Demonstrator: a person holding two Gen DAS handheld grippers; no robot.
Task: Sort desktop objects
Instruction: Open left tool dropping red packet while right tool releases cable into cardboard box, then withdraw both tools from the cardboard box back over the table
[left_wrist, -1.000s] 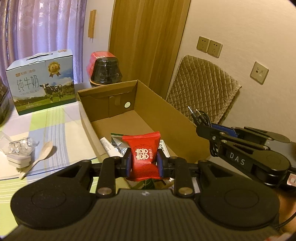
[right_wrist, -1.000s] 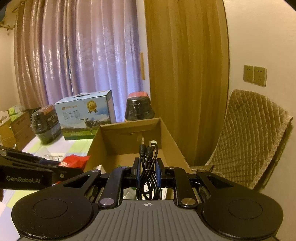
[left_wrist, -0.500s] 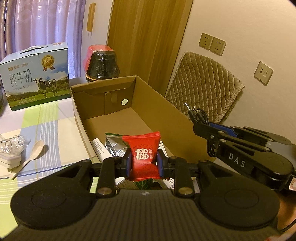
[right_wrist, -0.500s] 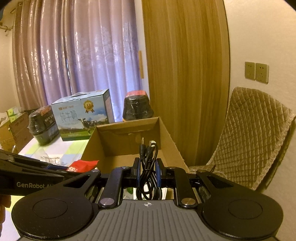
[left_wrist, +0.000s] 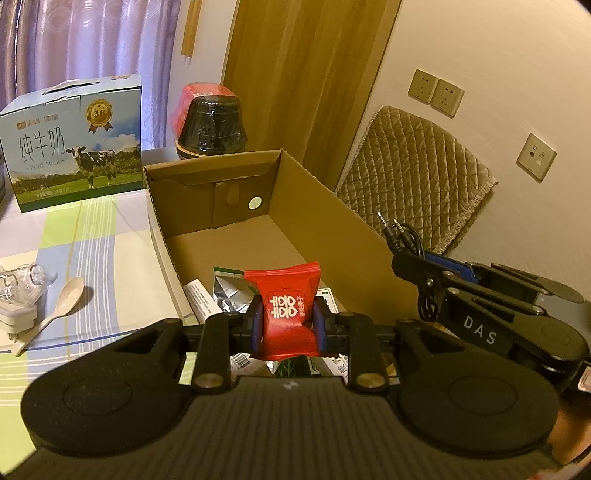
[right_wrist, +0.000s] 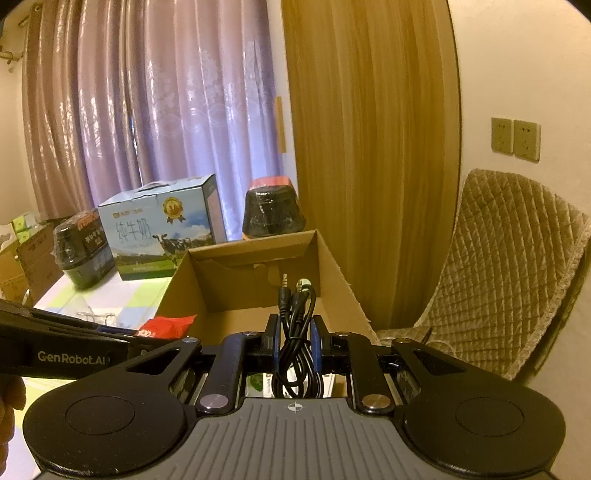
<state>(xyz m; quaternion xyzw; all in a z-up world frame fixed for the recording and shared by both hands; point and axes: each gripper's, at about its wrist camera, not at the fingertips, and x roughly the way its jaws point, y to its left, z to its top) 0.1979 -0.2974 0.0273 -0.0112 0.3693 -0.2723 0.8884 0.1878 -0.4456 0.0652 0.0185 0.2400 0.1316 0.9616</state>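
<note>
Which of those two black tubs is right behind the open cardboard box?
The red-topped black tub, directly behind the cardboard box; the other tub sits left of the milk carton.

A cardboard box (left_wrist: 229, 221) is sitting on the table (left_wrist: 110, 258), a milk carton (left_wrist: 74, 136) behind its left side, a spoon (left_wrist: 61, 301) lying left of it.

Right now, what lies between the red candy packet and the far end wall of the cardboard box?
Left wrist view: a silver foil pouch just beyond the red candy packet, then bare floor up to the cardboard box end wall.

Milk carton (left_wrist: 75, 144): "PURE MILK"; right tool (left_wrist: 400, 258): "DAS"; left tool (right_wrist: 155, 334): "GenRobot.AI".
</note>
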